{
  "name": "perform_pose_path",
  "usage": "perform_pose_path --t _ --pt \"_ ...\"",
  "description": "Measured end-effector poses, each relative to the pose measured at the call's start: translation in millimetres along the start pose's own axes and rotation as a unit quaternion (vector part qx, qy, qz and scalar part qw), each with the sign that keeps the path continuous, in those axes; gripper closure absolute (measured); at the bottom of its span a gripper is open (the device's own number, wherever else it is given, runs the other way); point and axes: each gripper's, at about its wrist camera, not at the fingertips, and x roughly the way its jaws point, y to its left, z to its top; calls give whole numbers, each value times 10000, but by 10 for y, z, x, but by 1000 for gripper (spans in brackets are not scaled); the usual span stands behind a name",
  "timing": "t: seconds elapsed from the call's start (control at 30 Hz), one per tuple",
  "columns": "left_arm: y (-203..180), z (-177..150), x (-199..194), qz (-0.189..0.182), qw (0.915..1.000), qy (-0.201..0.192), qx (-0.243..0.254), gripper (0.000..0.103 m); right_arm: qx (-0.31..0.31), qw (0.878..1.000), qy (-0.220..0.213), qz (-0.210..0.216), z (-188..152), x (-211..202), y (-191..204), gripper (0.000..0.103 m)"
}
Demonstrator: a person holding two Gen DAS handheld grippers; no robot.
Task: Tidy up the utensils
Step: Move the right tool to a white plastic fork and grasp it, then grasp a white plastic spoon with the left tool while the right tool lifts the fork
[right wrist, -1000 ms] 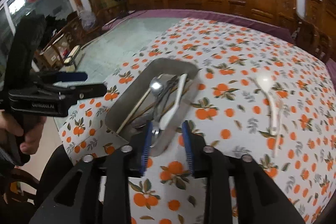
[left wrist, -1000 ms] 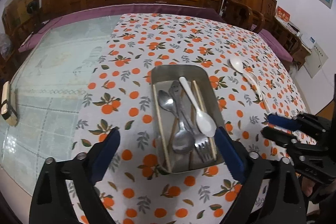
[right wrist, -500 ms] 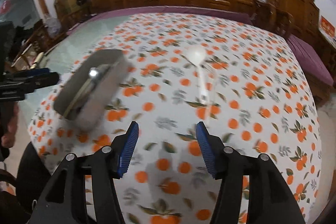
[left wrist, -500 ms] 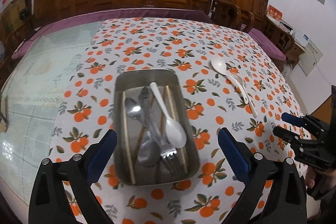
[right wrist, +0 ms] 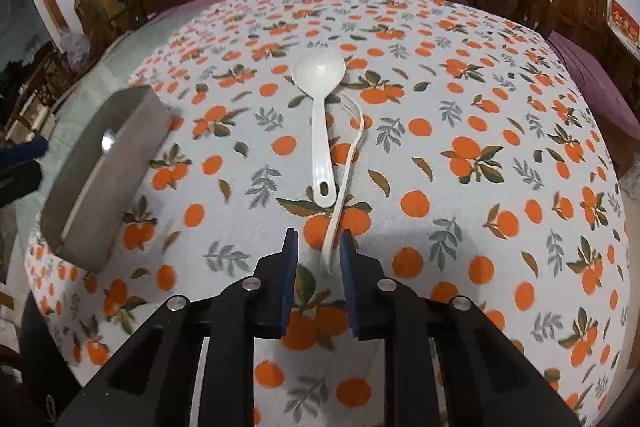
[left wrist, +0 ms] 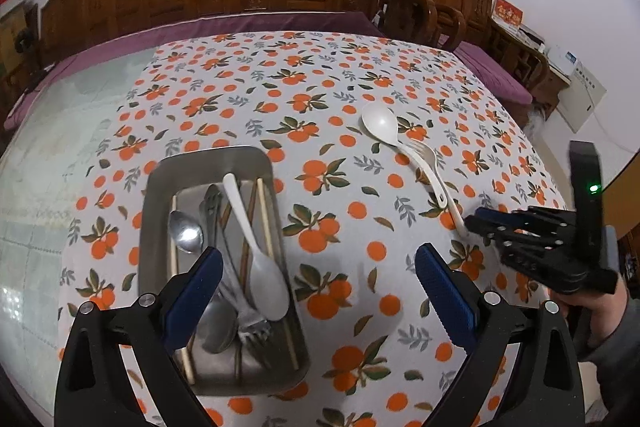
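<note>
Currently, the right gripper (right wrist: 316, 259) is positioned at the handle end of the white plastic fork (right wrist: 346, 179), with the jaws narrowly parted on either side and not pressed against it. A white plastic spoon (right wrist: 320, 115) is laid just beside the fork, at its 10 o'clock. The left gripper (left wrist: 316, 287) is held spread wide above the tablecloth (left wrist: 344, 99), its left finger over the metal tray (left wrist: 160, 195), which is seen at 9 o'clock in the right wrist view and is loaded with utensils.

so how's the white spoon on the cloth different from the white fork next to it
The white spoon has a round bowl and a broad handle with a hole; the white fork has tines and a thin, curved handle. The fork's handle end lies between the right gripper fingers; the spoon's stops short. Both lie outside the metal tray.
</note>
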Motion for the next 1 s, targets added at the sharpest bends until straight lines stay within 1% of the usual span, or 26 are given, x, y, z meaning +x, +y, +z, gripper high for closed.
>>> perform_pose_path --t 0.07,0.2,0.27,0.43,0.7,0.93,1.0 --pt "-31 20 34 -25 10000 26 11 10 -20 9998 97 -153 12 87 -17 83" --pt "-133 59 89 -29 9999 52 123 10 39 9995 221 -244 -22 172 -76 85" --pt "-182 83 130 -46 9999 70 145 10 57 9993 218 -291 -48 169 -116 95" --pt "-336 131 274 -30 9996 111 261 10 184 9995 126 -242 -151 43 -265 97" --pt "-645 222 559 -188 9986 225 450 10 500 9983 -181 -229 -354 -277 -514 97" --pt "-926 338 885 -320 9973 276 602 10 732 9968 -280 -142 -535 -451 -704 97" --pt "-1000 365 954 -301 9969 250 689 10 785 9964 -302 -124 -572 -482 -755 97"
